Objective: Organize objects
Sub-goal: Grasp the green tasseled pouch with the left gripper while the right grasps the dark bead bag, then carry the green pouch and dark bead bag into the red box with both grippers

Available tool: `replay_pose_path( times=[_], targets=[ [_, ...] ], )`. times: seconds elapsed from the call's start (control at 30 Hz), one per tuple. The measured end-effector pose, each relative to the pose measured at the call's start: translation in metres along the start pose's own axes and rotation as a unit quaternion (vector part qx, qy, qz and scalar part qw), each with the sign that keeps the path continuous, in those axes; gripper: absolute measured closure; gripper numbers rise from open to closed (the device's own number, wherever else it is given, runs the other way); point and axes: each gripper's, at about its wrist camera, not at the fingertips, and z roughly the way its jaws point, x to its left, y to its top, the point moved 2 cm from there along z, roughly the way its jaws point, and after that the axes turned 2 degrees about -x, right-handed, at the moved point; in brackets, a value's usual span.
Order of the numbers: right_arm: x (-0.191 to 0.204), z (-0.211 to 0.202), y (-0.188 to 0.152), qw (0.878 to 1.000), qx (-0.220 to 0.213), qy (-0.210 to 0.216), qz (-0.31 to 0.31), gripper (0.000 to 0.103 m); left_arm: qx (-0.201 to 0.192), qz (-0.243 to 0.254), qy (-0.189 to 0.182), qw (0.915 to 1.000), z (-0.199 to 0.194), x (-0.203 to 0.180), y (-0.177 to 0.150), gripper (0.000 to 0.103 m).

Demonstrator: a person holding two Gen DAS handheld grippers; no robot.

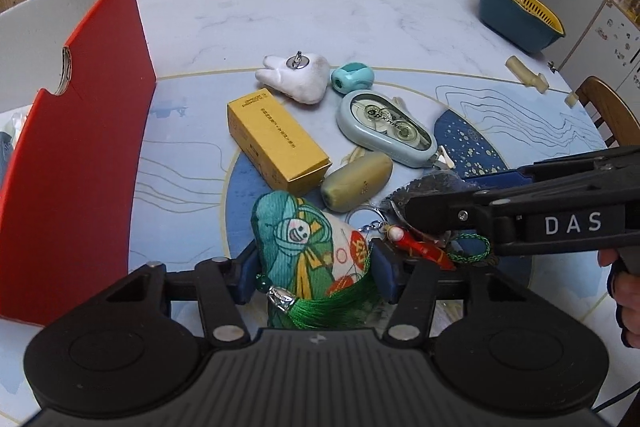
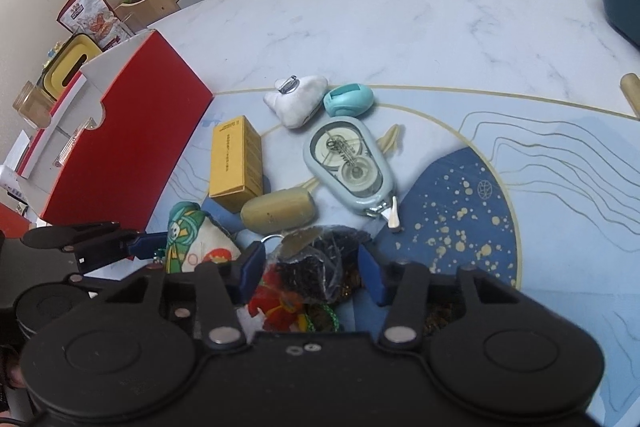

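While I hold both tools over the tabletop (image 1: pixel 360 11), my left claw (image 1: pixel 314 267) has its two blue pads pressed against the sides of one printed cloth pouch (image 1: pixel 308 247) with a green tassel (image 1: pixel 336 307), so it is gripping that. My right claw (image 2: pixel 312 273) sits around one crinkly clear bag (image 2: pixel 316 259) of dark bits; the pad on the picture's left touches the bag, but I cannot tell whether the other pad presses on it.

Counting the loose things on the blue patterned mat (image 1: pixel 520 115): one yellow box (image 1: pixel 276 139), lying flat just past the pouch; one tan oval case (image 1: pixel 356 181), touching the box's near corner; one plush tooth (image 1: pixel 296 79) with a metal clip on top; one small teal sharpener-like piece (image 1: pixel 352 78), just beside the tooth; one pale green correction-tape dispenser (image 1: pixel 386 129), between the teal piece and the bag. One little red doll charm (image 1: pixel 420 247) on a key ring lies just beside the pouch, with a green cord near it.

One red box (image 1: pixel 80 147) stands open at the left, near the yellow box. One blue-and-yellow strainer basket (image 1: pixel 520 11) sits well apart at the far right edge. I count two wooden chairs in the left view, one behind the tabletop and one at the right.
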Motion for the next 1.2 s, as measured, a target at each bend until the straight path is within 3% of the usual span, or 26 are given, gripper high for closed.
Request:
replay_pose_path(
  times=[0.1, 0.23, 0.83, 1.2],
  targets=[
    [0.003, -0.002, -0.001, 1.000, -0.003, -0.003, -0.001, 0.069, -0.003, 0.006, 0.001, 1.0000, -0.003, -0.001, -0.001, 0.052],
    [0.008, -0.007, -0.004, 1.000, -0.009, -0.019, -0.013, 0.075, -0.008, -0.001, 0.000, 1.0000, -0.009, 0.003, 0.001, 0.052],
    [0.036, -0.078, -0.012, 0.998, -0.063, -0.020, -0.014, 0.075, -0.022, -0.008, -0.034, 0.9992, -0.080, 0.019, 0.025, 0.052],
    [0.074, -0.108, -0.009, 0.996, -0.090, -0.016, -0.020, 0.075, -0.035, -0.008, -0.069, 0.9969, -0.127, 0.038, 0.037, 0.052]
  ],
)
